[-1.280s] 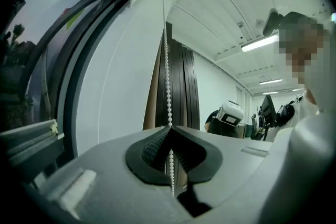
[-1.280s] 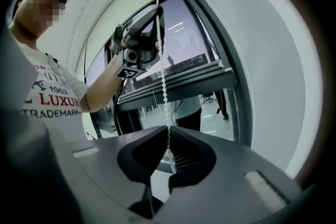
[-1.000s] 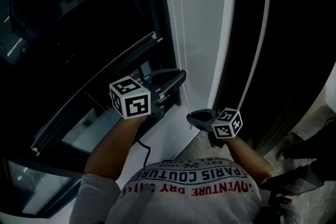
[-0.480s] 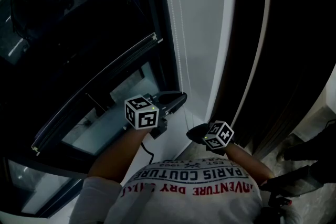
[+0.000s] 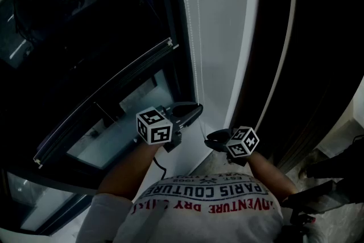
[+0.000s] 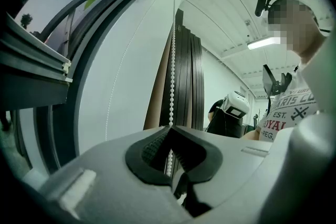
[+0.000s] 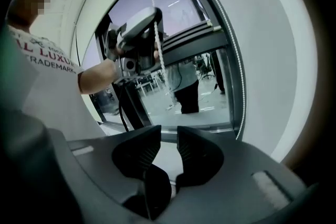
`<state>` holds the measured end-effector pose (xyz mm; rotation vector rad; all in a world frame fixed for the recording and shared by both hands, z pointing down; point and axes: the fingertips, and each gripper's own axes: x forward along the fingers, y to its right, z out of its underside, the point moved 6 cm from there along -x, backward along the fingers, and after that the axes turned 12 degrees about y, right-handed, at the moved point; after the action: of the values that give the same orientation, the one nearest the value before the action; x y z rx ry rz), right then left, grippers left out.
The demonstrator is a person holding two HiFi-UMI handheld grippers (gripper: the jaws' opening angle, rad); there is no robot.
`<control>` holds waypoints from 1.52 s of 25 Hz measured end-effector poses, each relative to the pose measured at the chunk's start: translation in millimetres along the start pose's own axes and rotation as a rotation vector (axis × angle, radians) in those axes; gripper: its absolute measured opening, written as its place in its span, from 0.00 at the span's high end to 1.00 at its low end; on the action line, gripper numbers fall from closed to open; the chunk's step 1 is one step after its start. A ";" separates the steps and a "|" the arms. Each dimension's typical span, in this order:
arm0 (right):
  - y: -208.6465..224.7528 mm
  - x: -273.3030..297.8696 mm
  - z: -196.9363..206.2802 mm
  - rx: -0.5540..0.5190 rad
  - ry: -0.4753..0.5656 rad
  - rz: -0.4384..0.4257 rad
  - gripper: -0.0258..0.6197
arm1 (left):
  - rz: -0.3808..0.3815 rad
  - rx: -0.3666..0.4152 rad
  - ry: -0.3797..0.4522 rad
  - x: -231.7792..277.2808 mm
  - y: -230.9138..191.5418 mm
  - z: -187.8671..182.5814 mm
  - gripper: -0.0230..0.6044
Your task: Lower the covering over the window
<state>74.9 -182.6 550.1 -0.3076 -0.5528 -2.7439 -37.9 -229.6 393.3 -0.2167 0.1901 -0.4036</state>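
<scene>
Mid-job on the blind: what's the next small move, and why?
Probably raise the right gripper up the bead chain and close on it above the left gripper. The left is shut on the chain; the right's jaws have just been opening, nothing between them, and glass shows below the blind's bottom rail.

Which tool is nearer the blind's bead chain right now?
Left. The left tool is shut on the bead chain. The right tool sits off to the chain's right, not touching it; its jaws have just been opening, with nothing visibly between them.
</scene>
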 end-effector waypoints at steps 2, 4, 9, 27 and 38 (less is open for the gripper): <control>2.5 -6.7 -23.0 -0.025 0.046 0.004 0.80 | 0.008 0.004 -0.002 0.2 2.1 -0.4 0.96; 5.5 -14.2 -50.8 -0.057 0.099 0.010 0.78 | 0.010 0.011 -0.006 -0.1 2.4 -0.7 0.96; -2.4 -33.9 -131.6 -0.119 0.251 -0.032 0.77 | 0.004 0.024 -0.009 -3.2 2.1 -2.1 0.96; -24.2 -60.6 -341.7 -0.222 0.575 -0.184 0.77 | 0.040 0.045 -0.046 12.5 -24.1 -0.4 0.96; -26.5 -51.0 -356.5 -0.229 0.527 -0.199 0.92 | 0.068 0.070 -0.105 18.6 -14.5 5.1 0.95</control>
<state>61.2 -291.0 205.9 0.4363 -0.1326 -2.9084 -25.3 -249.3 399.1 -0.1618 0.0803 -0.3298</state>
